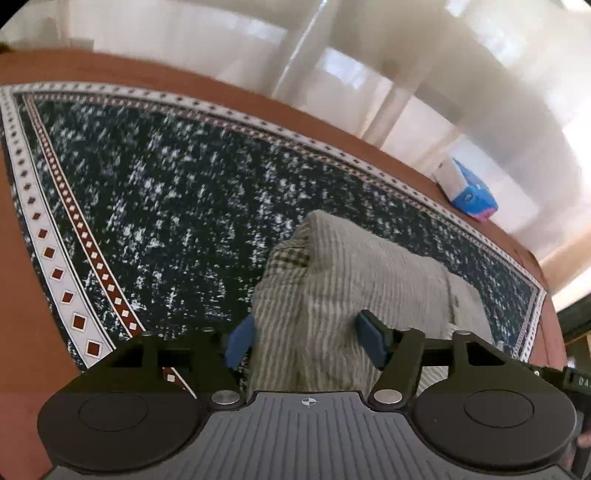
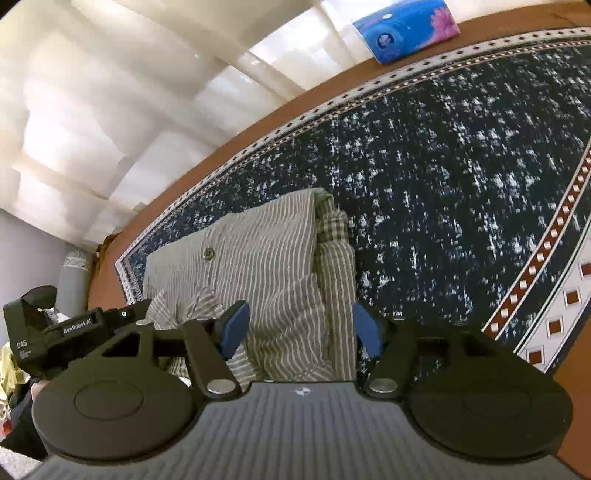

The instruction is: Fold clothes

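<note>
A beige striped shirt [image 1: 343, 280] lies folded into a compact block on the dark speckled tablecloth [image 1: 155, 192]. It also shows in the right wrist view [image 2: 266, 251], with a button facing up and a checked lining at its right edge. My left gripper [image 1: 306, 341] is open, its blue pads either side of the shirt's near edge, just above it. My right gripper [image 2: 301, 328] is open too, with its pads astride the shirt's near edge. The other gripper's black body [image 2: 59, 332] shows at the left of the right wrist view.
A blue tissue pack [image 1: 469, 192] lies on the brown table edge beyond the cloth; it also shows in the right wrist view [image 2: 406, 29]. The tablecloth has a white and red diamond border [image 1: 48, 251]. Pale curtains [image 1: 369, 55] hang behind the table.
</note>
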`<state>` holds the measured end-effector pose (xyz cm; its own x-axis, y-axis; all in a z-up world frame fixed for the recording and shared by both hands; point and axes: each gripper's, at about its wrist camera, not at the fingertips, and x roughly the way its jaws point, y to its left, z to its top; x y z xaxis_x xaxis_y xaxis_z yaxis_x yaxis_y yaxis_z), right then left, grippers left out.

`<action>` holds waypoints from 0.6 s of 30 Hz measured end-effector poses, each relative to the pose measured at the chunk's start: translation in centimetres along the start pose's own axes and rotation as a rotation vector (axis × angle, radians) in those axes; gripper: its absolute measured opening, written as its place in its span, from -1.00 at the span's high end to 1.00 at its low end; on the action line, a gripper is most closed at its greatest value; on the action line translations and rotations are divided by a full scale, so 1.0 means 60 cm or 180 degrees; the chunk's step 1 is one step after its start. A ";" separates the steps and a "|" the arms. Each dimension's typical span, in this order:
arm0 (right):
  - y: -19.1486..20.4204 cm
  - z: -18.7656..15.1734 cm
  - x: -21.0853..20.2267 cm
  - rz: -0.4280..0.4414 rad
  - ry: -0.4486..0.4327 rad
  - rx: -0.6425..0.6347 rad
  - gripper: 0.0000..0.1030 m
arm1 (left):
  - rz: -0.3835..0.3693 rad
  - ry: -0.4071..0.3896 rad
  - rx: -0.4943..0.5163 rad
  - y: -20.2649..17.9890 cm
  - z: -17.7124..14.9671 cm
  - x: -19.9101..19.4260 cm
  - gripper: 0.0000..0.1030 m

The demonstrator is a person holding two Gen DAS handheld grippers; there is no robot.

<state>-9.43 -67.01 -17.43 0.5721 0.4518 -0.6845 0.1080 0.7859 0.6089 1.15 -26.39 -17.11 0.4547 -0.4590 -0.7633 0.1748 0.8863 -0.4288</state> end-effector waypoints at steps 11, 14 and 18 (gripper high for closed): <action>-0.022 -0.004 0.022 -0.0216 0.0002 0.0247 -0.36 | -0.0053 0.0108 0.0208 0.026 -0.007 0.028 -0.42; -0.019 0.000 0.023 -0.0200 0.0024 0.0225 -0.37 | -0.0234 0.0185 0.0021 0.029 -0.004 0.021 -0.39; -0.034 0.006 0.021 0.0054 0.0053 0.0397 -0.37 | -0.0363 0.0268 -0.0093 0.037 -0.006 0.026 -0.41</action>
<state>-8.63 -68.19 -19.36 0.5612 0.4723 -0.6797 0.1993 0.7199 0.6648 1.91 -25.16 -19.41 0.3582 -0.5612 -0.7461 0.1951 0.8265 -0.5280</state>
